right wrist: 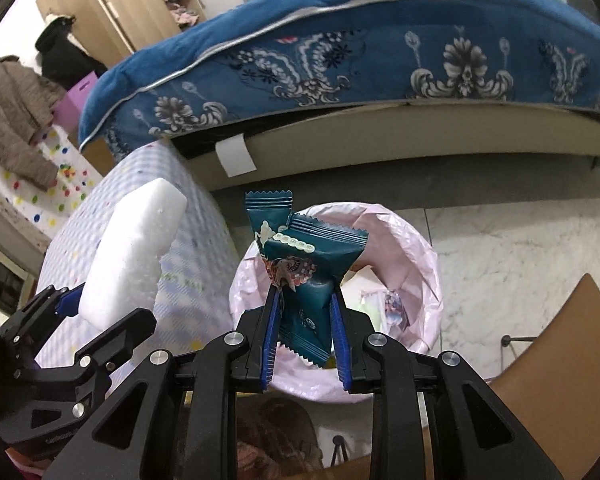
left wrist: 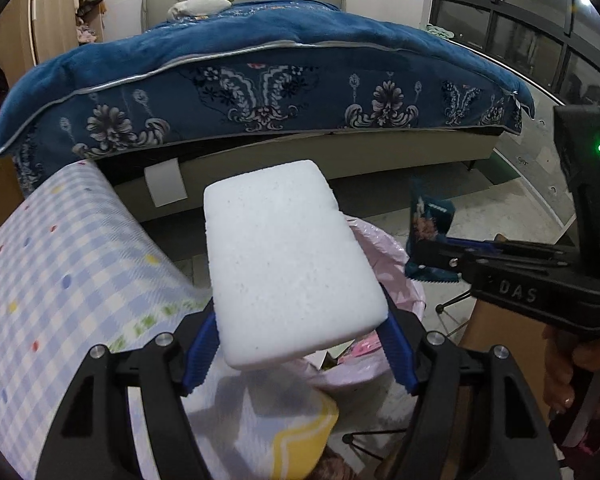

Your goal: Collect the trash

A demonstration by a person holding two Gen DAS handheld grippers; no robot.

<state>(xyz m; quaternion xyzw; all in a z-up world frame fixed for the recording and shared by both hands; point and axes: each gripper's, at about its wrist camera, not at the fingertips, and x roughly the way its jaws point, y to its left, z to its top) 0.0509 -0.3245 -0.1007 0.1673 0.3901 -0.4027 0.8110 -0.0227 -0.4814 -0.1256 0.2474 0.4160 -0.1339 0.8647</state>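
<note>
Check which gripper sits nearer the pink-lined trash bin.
Right. The right gripper holds the teal snack wrapper directly over the bin; the left gripper, gripping white foam, sits beside its rim.

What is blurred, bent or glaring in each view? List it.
Left wrist view: fisheye bows the bed; the foam block is bright, nearly washed out; a green LED glares on the right gripper. Right wrist view: sharp snack wrapper; checked cloth is soft.

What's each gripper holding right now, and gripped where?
Left gripper: white foam block, pinched across its near end. Right gripper: teal snack wrapper, clamped at its lower half, above the pink-lined trash bin.
</note>
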